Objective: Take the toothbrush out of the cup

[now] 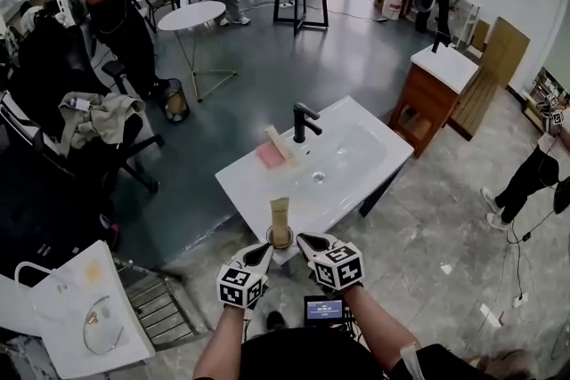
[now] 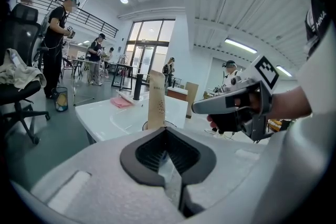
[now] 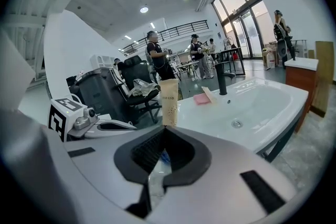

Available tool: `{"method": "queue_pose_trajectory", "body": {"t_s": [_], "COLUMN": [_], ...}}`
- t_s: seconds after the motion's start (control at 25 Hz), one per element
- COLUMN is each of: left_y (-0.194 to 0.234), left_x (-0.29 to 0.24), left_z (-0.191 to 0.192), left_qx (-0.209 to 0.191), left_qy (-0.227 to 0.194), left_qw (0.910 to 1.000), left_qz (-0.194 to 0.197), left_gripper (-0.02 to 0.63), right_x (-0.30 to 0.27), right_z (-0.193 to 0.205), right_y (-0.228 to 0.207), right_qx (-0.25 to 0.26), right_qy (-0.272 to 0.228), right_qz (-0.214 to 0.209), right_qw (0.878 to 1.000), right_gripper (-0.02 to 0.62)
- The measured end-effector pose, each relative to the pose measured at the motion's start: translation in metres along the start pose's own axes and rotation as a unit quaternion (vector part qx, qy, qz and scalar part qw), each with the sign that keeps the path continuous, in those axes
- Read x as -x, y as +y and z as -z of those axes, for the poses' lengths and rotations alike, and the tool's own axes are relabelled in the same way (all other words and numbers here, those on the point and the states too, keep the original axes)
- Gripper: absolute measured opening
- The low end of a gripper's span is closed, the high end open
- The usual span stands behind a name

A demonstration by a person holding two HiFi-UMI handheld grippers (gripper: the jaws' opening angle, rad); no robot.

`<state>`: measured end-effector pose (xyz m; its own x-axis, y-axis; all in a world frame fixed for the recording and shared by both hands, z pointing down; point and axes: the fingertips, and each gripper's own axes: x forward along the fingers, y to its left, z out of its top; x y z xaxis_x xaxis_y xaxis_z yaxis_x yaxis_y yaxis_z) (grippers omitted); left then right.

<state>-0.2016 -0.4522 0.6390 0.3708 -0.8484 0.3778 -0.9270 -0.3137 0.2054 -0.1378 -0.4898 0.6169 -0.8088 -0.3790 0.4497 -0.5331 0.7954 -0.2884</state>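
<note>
White rectangular washbasin [image 1: 242, 190] on a stand, with a black faucet [image 1: 305, 122] at the back rim. Left tool [image 1: 264, 251] and right tool [image 1: 304, 239] converge at the basin's near edge. Both have their jaws together with nothing clamped, and their tips are just beside the cup on either side. Contact cannot be told. Tall beige flat-topped tube [image 1: 280, 216] stands upright in the small round dark-rimmed cup [image 1: 280, 238]. Whether it sheathes the toothbrush cannot be told.

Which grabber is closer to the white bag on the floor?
Left. The left gripper sits between the cup and the white bag; the right gripper is beyond the cup, farther off.
</note>
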Motion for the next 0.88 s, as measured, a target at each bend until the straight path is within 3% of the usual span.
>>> {"method": "queue_pose_trajectory", "body": {"t_s": [0.4, 0.68, 0.88], "left_y": [0.011, 0.024, 0.037], "left_x": [-0.004, -0.005, -0.001], "left_z": [-0.006, -0.005, 0.004], "left_qx": [0.007, 0.016, 0.024], "left_qy": [-0.006, -0.002, 0.007], "left_qw": [0.9999, 0.9997, 0.9991], "left_qz": [-0.008, -0.02, -0.036], "left_gripper": [0.011, 0.011, 0.011], "right_x": [-0.01, -0.036, -0.06], "right_z": [-0.01, -0.027, -0.02], "right_y": [-0.014, -0.017, -0.012], "right_qx": [-0.004, 0.01, 0.022], "right_qy": [-0.004, 0.005, 0.027], "right_qz": [-0.005, -0.037, -0.064], "right_qw": [1.0, 0.999, 0.997], "right_gripper": [0.012, 0.137, 0.176]}}
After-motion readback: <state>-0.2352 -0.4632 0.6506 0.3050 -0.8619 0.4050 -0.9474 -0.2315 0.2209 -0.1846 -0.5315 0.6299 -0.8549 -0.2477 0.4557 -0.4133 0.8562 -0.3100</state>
